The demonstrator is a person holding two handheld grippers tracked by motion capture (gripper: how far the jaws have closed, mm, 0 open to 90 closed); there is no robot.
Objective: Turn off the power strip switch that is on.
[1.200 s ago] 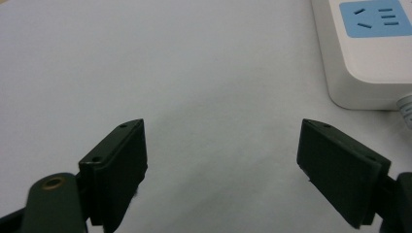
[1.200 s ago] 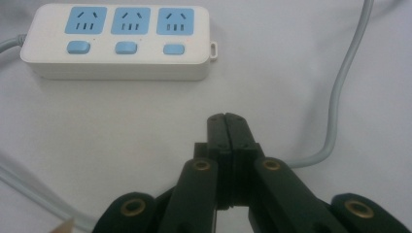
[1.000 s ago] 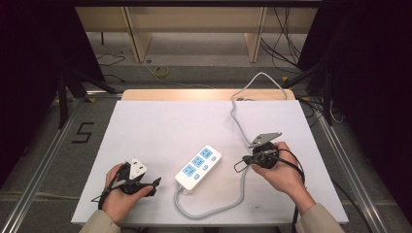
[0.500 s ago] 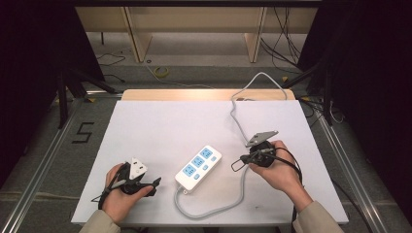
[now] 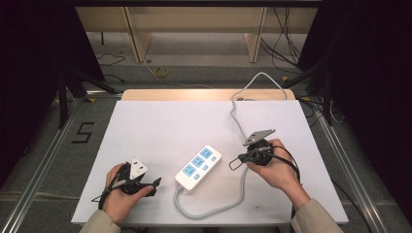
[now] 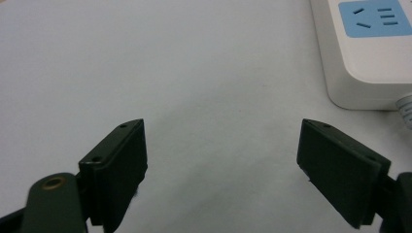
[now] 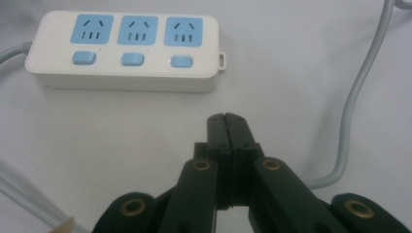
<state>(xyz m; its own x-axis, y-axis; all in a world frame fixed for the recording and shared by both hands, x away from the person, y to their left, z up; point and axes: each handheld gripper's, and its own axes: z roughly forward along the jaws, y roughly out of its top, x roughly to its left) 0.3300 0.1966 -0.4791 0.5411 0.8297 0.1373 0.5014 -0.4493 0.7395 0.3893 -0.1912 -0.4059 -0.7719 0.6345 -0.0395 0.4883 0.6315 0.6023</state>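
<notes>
A white power strip (image 5: 198, 167) with three blue sockets and three blue buttons lies on the white table; in the right gripper view the power strip (image 7: 121, 51) lies across the top. Its grey cable (image 5: 214, 206) loops off its near end and runs to the table's far edge. My left gripper (image 5: 154, 184) rests near the front left, open, pointing at the strip; its jaws stand wide apart over bare table, with the strip's corner (image 6: 369, 48) at upper right. My right gripper (image 5: 235, 162) sits right of the strip, shut on nothing (image 7: 227, 119).
The grey cable (image 7: 352, 97) curves along the right of the right gripper. The table (image 5: 160, 121) has a wooden strip along its far edge. Black frame posts and floor cables surround the table.
The right gripper has shifted slightly left toward the power strip. The left gripper has not moved.
</notes>
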